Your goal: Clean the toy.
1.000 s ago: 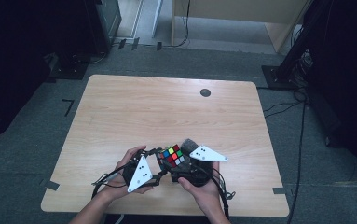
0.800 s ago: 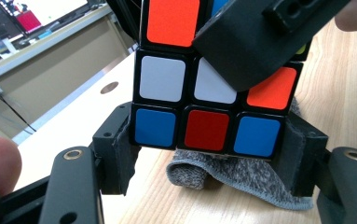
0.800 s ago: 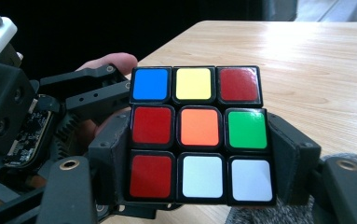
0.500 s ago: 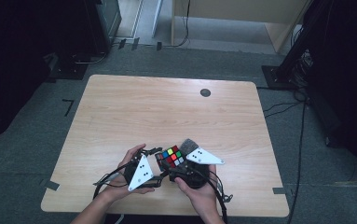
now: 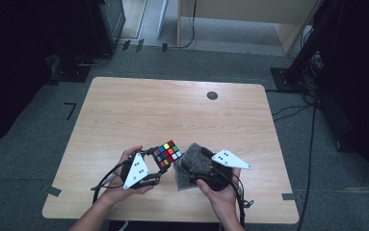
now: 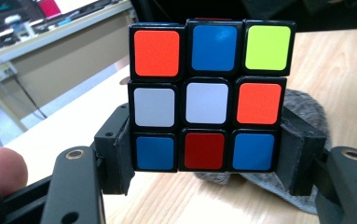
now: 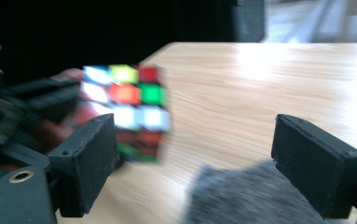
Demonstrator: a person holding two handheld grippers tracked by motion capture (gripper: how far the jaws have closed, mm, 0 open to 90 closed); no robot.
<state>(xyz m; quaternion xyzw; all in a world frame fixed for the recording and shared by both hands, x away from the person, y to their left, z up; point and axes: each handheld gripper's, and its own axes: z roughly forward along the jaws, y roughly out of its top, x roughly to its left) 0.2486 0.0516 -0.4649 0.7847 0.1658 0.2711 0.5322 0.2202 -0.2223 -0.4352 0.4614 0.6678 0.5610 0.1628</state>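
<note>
Left hand-held gripper (image 6: 209,186) clamps the puzzle cube (image 6: 209,95) by its bottom layer, just above the counter (image 5: 172,110); right hand-held gripper (image 7: 213,168) gapes, empty. Cube looks rigid, light, slick plastic w/ layers that twist, so grip flat opposite faces

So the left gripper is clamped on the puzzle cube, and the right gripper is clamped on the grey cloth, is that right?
Not quite. The left gripper is indeed clamped on the puzzle cube, but the right gripper is not clamped on anything: the right gripper view shows its jaws standing wide apart, having just opened, with the grey cloth lying loose on the table below them.
</note>
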